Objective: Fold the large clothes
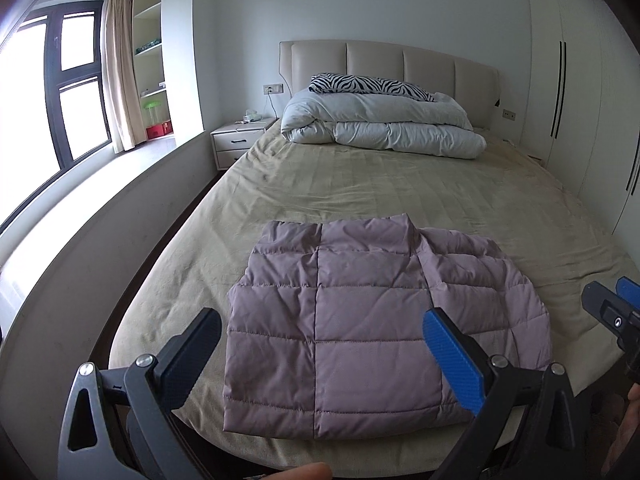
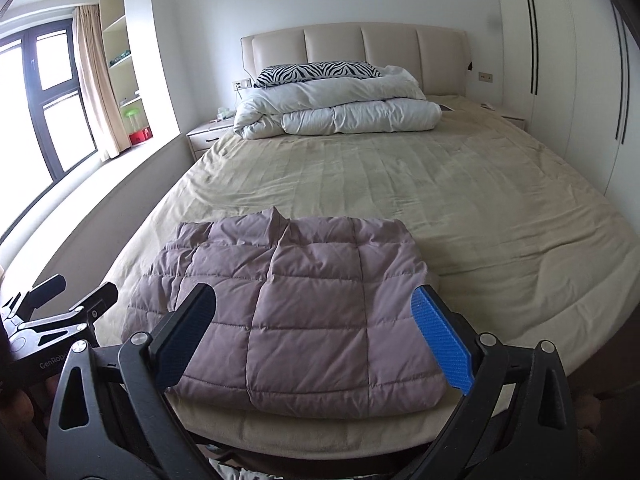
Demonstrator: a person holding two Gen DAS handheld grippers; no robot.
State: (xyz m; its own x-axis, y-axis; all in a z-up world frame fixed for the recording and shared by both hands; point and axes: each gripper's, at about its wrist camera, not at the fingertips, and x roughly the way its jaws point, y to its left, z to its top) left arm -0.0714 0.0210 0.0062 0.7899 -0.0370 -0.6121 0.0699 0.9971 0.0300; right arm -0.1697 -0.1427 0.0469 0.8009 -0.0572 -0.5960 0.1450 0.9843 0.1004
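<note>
A mauve quilted puffer jacket (image 1: 360, 320) lies folded into a rough rectangle on the beige bed sheet near the foot edge; it also shows in the right wrist view (image 2: 296, 320). My left gripper (image 1: 320, 344) is open and empty, held above the jacket's near edge. My right gripper (image 2: 316, 332) is open and empty too, above the jacket's near right part. The right gripper's tips show at the right edge of the left wrist view (image 1: 608, 304). The left gripper shows at the left of the right wrist view (image 2: 68, 300).
The bed (image 1: 380, 188) carries a rolled white duvet (image 1: 384, 124) and a zebra pillow (image 1: 368, 84) at the headboard. A nightstand (image 1: 236, 140) and window ledge (image 1: 120, 184) lie left, a white wardrobe (image 1: 580, 100) right.
</note>
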